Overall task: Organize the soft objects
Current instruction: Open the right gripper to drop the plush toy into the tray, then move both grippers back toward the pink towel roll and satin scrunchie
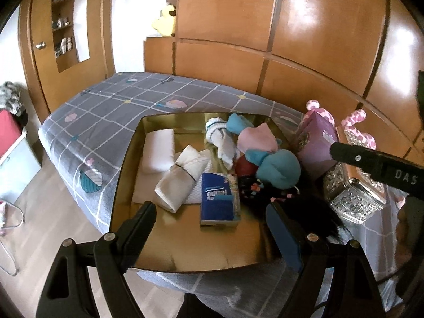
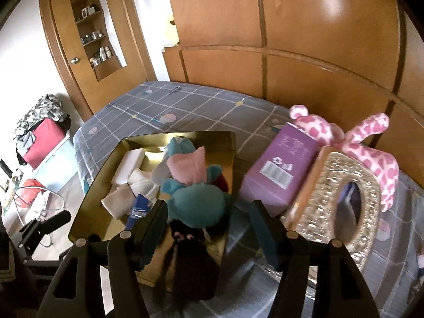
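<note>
The left gripper [image 1: 209, 220] hangs over the near edge of the gold tray [image 1: 127, 143], its jaws spread wide with nothing between them. The right gripper [image 2: 209, 217] hovers above the tray's right side, jaws parted and not pressing on anything. Below it lies a dark, long-haired plush [image 2: 190, 259], and just beyond that a teal and pink plush toy [image 1: 267, 153]. In the tray too are rolled white socks [image 1: 222, 140], a folded white cloth [image 1: 180, 180], a white pad [image 1: 159, 148] and a blue Tempo tissue pack [image 1: 220, 198]. The tray rests on the grey checked bed [image 1: 106, 111]. Beside it stand a purple box [image 2: 281, 169], a silver ornate tissue box [image 2: 341, 198] and a pink spotted plush [image 2: 371, 153].
</note>
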A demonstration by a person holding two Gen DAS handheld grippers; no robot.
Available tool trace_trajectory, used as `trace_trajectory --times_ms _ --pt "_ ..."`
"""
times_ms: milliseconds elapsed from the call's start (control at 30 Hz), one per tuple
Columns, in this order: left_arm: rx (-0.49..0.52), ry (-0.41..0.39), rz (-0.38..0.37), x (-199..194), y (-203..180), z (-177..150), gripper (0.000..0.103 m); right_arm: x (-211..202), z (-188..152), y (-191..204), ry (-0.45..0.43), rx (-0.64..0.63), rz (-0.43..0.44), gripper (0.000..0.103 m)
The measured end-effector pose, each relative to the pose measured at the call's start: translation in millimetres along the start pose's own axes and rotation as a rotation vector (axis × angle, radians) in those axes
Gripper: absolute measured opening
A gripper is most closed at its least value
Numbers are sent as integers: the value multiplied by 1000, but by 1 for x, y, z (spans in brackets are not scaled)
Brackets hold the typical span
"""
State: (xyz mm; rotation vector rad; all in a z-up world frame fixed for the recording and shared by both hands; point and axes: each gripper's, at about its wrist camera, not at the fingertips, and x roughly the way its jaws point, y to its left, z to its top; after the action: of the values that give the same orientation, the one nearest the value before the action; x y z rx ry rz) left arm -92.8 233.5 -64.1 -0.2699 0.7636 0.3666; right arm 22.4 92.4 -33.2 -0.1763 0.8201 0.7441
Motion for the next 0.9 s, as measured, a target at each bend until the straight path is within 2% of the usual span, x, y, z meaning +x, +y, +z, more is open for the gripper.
trace_trajectory --times_ms 200,367,567,900 --pt "43 -11 -7 -4 -12 0 85 -23 -8 -27 -61 44 -18 65" --pt "74 -19 -21 -7 -23 1 85 -43 -16 -59 -93 93 -68 65" --pt "117 -15 -38 -9 -37 -2 85 -64 -31 -109 -106 184 -150 65" --pt "191 -17 -67 -11 -61 -7 85 -101 -75 -200 -99 381 -278 65"
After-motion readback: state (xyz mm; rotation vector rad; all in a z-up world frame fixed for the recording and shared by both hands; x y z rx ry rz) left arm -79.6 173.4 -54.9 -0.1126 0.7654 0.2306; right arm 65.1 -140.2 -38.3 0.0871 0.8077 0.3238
